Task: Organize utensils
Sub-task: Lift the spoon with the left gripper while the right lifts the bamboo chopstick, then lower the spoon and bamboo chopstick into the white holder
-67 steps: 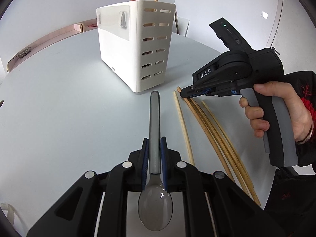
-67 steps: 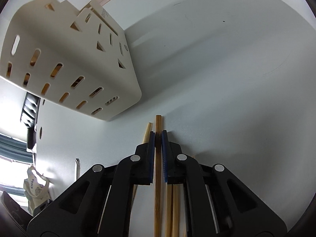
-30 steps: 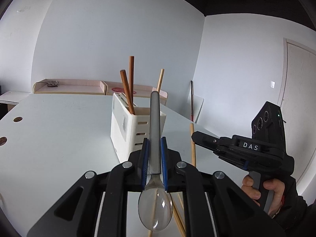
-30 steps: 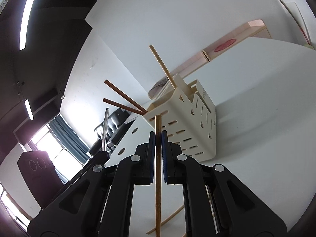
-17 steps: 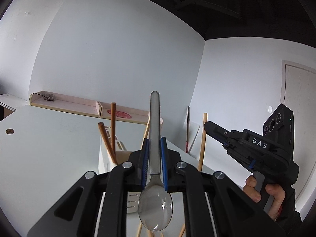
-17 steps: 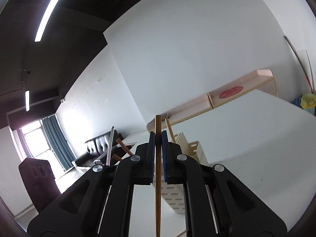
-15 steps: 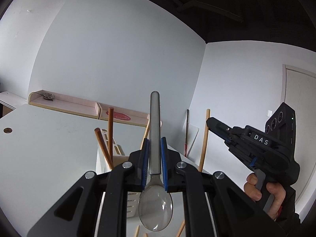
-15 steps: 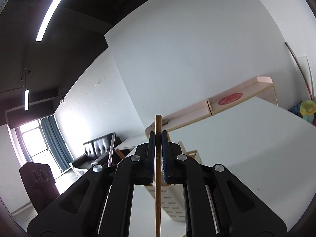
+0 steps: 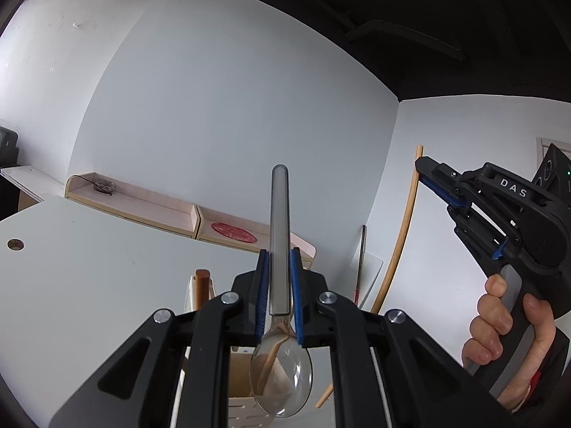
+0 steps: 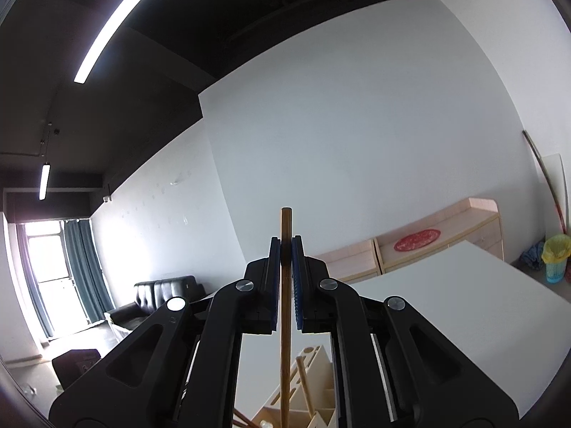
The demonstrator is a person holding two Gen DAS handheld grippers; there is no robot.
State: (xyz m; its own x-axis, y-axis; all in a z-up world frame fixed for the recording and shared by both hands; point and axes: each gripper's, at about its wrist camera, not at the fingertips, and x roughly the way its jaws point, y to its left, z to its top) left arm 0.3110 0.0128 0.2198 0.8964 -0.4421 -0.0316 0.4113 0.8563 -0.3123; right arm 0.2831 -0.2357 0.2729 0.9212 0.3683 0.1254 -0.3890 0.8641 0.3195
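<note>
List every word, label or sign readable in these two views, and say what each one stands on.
"DAS": white letters on the black body of the right tongs, seen in the left wrist view.

Round red emblem on the pale wooden cabinet by the far wall: a pattern or character, too blurred to read.

No other text shows in either view.

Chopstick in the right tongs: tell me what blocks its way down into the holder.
Nothing visible blocks it. The chopstick hangs over the open holder; one stick already leans inside, beside its path.
</note>
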